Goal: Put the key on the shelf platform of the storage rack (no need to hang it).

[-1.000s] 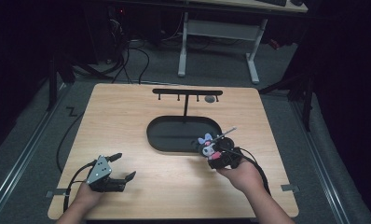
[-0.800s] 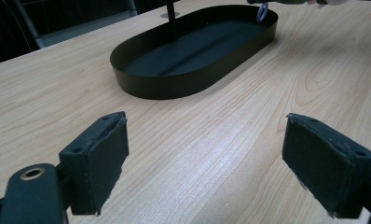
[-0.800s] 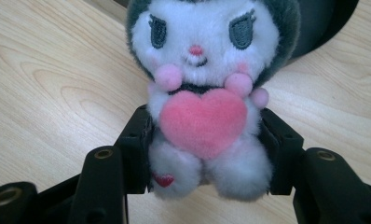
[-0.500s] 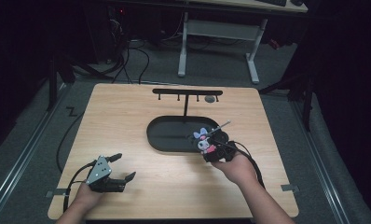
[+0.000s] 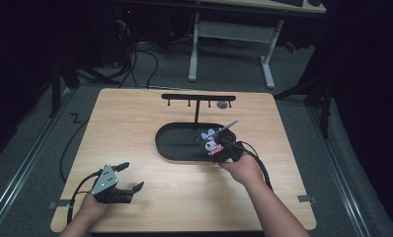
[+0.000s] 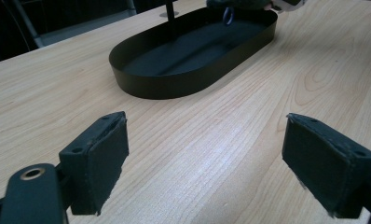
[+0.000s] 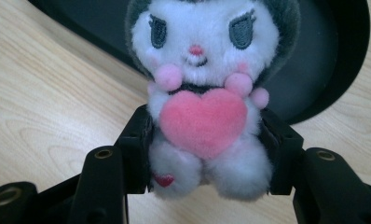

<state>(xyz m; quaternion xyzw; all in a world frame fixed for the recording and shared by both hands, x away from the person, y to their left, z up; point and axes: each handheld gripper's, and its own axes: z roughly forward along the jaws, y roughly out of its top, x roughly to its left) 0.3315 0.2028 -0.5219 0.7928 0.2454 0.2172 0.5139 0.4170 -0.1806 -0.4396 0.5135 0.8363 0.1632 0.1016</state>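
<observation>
The right gripper (image 7: 207, 154) is clamping a small plush toy (image 7: 203, 84) by its lower body, one jaw pressing each flank, so the toy is sitting upright between the jaws with its pink heart facing the camera. In the high view the right gripper (image 5: 224, 148) is hovering at the near right rim of the black oval tray (image 5: 177, 148), with the toy (image 5: 212, 142) just over that rim.

The left gripper (image 5: 116, 185) is resting low near the front left of the surface (image 5: 135, 118), its jaws standing wide apart with nothing between them; ahead of them the tray (image 6: 174, 79) is lying well apart.

What could go wrong: the grip is sitting low on soft, squashy stuffing, so the heavy head may be tipping the toy forward out of the jaws if the hand is jolted. The metal ring (image 6: 228, 16) and its stiff stalk rising from the head may be snagging on the tray rim or on the hanger rack (image 5: 198, 98) standing beyond the jaws. Releasing right at the rim risks the toy landing half in, half out, and rolling onto the surface. A jaw bumping the light tray could also be shoving it sideways.

Count: one plush toy, one tray, one rack with several small pegs, two grippers, one surface.
</observation>
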